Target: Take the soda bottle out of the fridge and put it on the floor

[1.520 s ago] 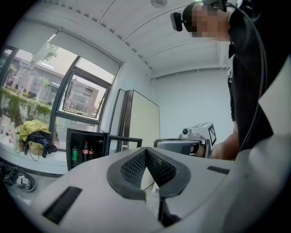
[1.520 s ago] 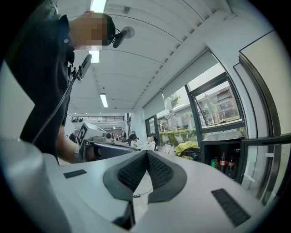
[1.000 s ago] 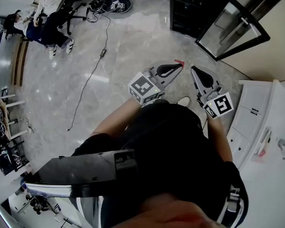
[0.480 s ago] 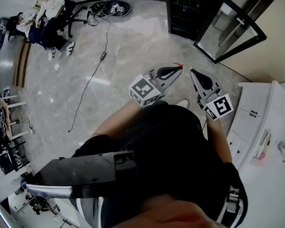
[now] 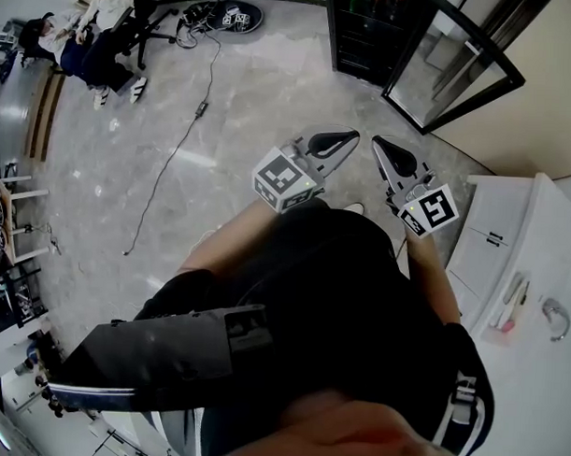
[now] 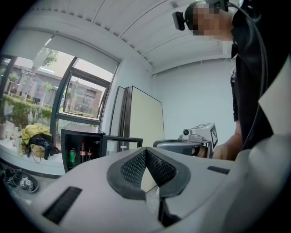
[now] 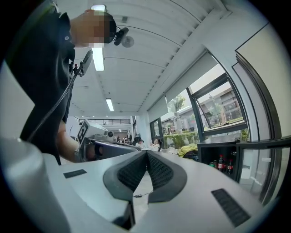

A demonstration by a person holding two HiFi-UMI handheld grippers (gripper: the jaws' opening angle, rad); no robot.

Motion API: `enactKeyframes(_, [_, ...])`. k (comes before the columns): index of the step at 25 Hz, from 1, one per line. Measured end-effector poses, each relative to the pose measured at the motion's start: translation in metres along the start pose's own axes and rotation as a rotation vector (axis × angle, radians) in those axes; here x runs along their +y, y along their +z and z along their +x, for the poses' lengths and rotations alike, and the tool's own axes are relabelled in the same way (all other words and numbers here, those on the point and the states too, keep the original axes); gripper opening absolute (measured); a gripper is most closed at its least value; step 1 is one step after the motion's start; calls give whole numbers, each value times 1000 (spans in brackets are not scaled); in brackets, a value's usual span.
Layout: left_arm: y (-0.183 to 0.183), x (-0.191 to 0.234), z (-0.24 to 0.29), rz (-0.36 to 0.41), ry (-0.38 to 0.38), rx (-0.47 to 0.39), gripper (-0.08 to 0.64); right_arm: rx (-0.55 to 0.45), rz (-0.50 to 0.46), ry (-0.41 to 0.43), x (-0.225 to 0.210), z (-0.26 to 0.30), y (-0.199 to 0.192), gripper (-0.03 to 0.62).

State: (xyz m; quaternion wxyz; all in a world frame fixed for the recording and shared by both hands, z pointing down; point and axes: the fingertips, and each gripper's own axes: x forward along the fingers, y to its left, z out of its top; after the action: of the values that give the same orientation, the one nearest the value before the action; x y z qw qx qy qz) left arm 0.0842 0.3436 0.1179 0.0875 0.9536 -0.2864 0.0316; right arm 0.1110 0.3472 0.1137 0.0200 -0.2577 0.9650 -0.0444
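A small black fridge [image 5: 365,33] stands on the floor ahead with its glass door [image 5: 455,62] swung open to the right. Dark soda bottles [image 6: 82,153] with red labels stand inside beside a green can [image 6: 72,156]; the bottles [image 7: 221,162] also show in the right gripper view. My left gripper [image 5: 350,137] and right gripper [image 5: 376,141] are held side by side at waist height, well short of the fridge. Both point toward it. Each pair of jaws is shut with nothing between the pads, as the left gripper [image 6: 146,149] and right gripper [image 7: 147,152] views show.
A black cable [image 5: 176,148] runs across the marble floor to the left. People sit on chairs [image 5: 82,38] at the far left, and gear [image 5: 228,10] lies by the wall. A white counter [image 5: 522,277] stands close on my right.
The fridge and its open door have come further into the head view and nearer. Both grippers keep their place in front of the body and stay shut.
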Motion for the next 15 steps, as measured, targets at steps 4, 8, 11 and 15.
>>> enactKeyframes(4, [1, 0, 14, -10, 23, -10, 0, -2, 2, 17, -15, -4, 2, 14])
enactKeyframes(8, [2, 10, 19, -16, 30, -7, 0, -7, 18, 22, -25, 3, 2, 14])
enactKeyframes(11, [2, 24, 20, -14, 33, -5, 0, -7, 29, 14, -32, 14, -1, 14])
enactKeyframes(15, [0, 50, 21, -19, 25, 2, 0, 10, 28, -7, -45, 33, -4, 14])
